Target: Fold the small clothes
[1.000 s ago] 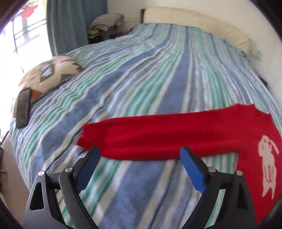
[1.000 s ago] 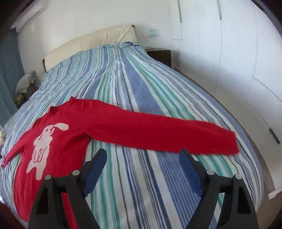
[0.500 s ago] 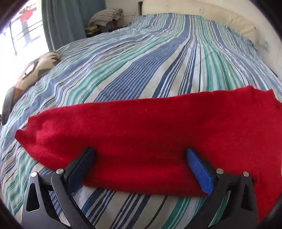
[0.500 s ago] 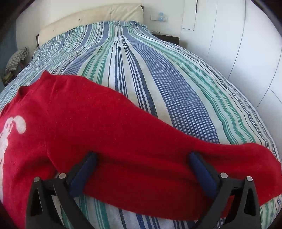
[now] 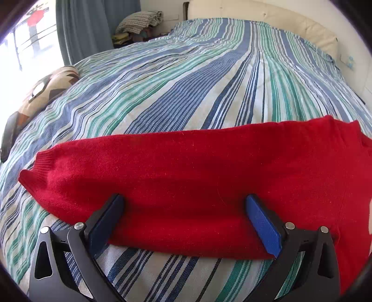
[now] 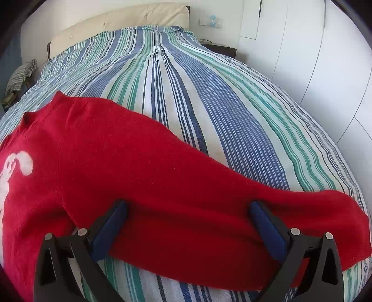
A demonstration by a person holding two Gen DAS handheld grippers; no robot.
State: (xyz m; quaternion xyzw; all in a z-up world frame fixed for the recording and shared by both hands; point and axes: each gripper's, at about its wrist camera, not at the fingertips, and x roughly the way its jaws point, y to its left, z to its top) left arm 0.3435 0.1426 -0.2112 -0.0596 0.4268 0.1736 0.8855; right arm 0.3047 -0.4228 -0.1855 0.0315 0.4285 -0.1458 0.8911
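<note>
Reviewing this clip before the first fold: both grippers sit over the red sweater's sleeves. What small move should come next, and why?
Probably close both at once. The left gripper and right gripper stand open, pads straddling the near edge of each sleeve of the red sweater, which lies flat on the striped bedspread. Nothing is pinched yet, so no fold can start.

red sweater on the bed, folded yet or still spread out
Spread out: the sweater lies flat on the bed, both sleeves stretched sideways, nothing folded over.

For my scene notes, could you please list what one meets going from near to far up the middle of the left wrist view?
Striped bedspread → red sweater sleeve → more striped bedspread → cream headboard.
</note>
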